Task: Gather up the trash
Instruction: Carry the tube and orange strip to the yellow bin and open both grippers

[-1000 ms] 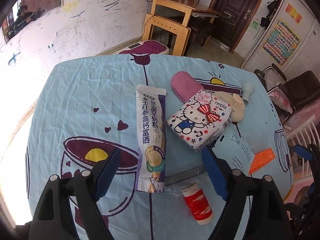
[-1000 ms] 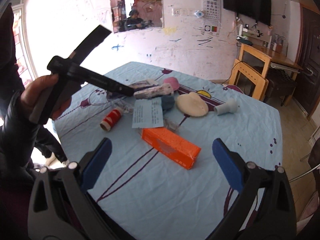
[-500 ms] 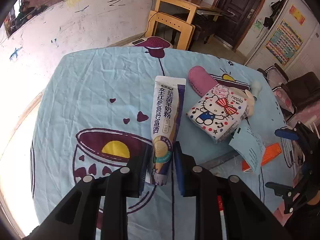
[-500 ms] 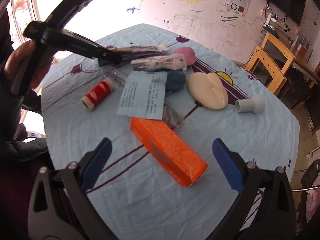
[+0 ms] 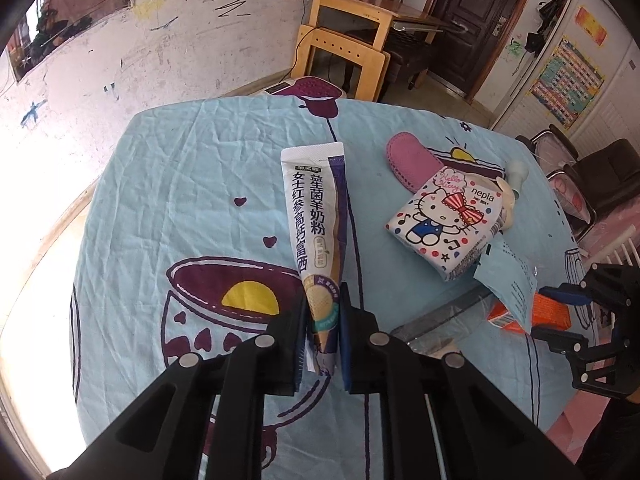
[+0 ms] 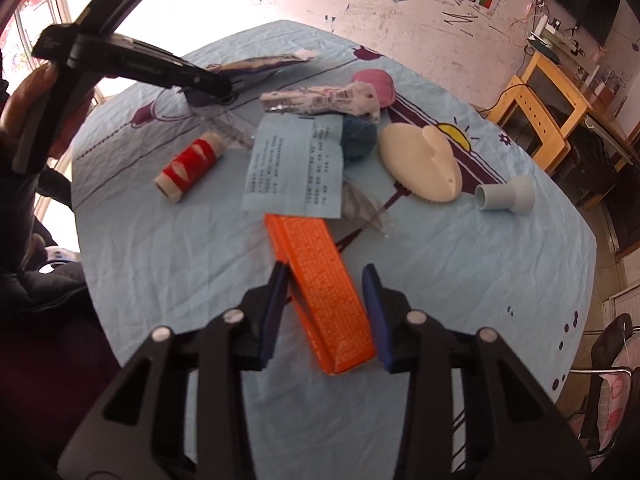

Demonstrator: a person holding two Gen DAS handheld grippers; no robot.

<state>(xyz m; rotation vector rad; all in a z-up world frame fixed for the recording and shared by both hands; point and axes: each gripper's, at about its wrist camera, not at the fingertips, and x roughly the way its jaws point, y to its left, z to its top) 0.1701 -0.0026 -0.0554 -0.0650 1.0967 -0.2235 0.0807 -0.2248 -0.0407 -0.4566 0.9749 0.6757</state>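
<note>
The left tool (image 5: 323, 330) is closing narrow on the near end of the long white-and-purple milk-powder sachet (image 5: 316, 232) lying mid-table (image 5: 168, 184); it only has the thin tail, so the floppy packet could slide out. The right tool (image 6: 326, 312) is closing around the orange cardboard box (image 6: 320, 288) at the table's near edge, pads not clearly touching yet, and since the box sits skewed between them it might twist away.

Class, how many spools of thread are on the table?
1: a red thread spool lying left of the blue printed paper slip; others may be hidden.
</note>
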